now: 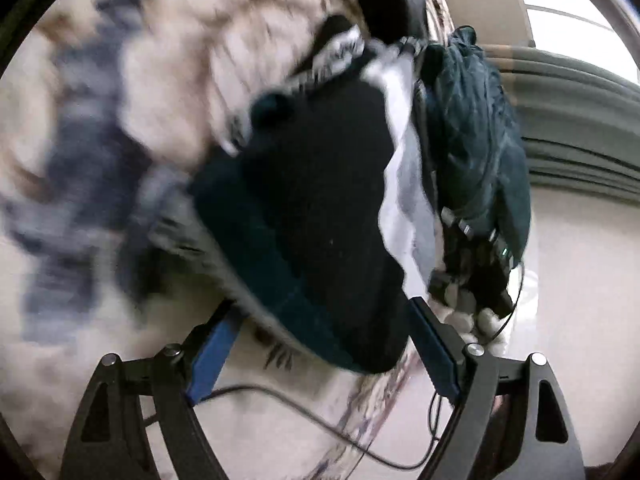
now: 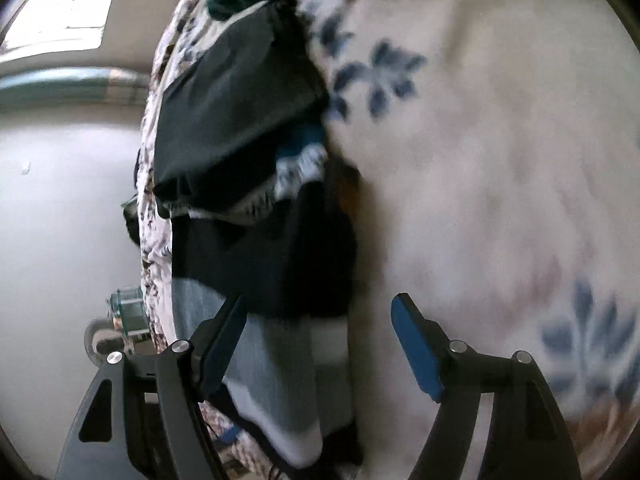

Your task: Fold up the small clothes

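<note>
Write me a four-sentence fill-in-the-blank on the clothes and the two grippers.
1. The flowers printed on the bedspread are ____.
2. The pads on the right gripper are coloured ____.
3. The jaws of the left gripper stand ____.
4. Beside the black garment lies a pale one, white and ____.

Missing words: blue; blue; open; grey

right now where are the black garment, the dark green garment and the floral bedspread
black garment (image 1: 320, 184): left wrist view, its broad middle
dark green garment (image 1: 472, 120): left wrist view, crumpled middle
floral bedspread (image 2: 480, 160): right wrist view, bare cream area
</note>
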Tool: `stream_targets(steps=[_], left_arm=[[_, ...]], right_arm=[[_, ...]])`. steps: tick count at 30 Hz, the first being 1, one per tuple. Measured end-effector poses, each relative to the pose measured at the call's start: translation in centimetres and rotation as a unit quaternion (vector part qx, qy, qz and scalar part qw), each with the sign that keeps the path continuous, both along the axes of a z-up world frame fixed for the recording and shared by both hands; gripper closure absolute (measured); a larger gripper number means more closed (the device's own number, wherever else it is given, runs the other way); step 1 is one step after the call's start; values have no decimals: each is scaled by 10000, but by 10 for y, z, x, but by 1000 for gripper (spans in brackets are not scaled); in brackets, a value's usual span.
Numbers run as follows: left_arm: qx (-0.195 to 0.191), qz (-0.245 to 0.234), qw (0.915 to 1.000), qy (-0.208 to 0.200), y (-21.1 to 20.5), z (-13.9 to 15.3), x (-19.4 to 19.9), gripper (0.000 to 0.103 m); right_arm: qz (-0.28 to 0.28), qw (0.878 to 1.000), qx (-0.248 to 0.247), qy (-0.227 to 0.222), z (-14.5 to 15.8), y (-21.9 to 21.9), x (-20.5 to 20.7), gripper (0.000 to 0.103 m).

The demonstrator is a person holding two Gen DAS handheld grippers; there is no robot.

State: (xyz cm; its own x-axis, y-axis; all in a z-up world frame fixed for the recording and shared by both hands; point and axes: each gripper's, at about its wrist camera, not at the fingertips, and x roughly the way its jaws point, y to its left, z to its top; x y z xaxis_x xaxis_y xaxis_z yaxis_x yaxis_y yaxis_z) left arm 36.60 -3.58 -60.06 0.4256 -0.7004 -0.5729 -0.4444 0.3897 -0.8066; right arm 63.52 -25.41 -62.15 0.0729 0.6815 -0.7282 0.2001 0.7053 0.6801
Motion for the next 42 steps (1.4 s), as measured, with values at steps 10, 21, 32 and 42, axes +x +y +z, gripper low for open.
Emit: stream_targets(steps=[10, 21, 32, 42], left_arm=[[389, 991, 9933, -456, 9, 10, 24, 79], [1142, -521, 9906, -542, 108, 64, 74, 65], [2403, -895, 9650, -548, 129, 74, 81, 43], [2749, -915, 9547, -675, 122, 37, 122, 74]], right_arm=[[745, 9960, 454, 190, -37, 48, 47, 80], [-976, 9911, 789, 443, 15, 43, -145, 84], [-94, 9943, -937, 494, 58, 52, -185, 57], [584, 9884, -1388, -204, 20, 76, 0, 32]])
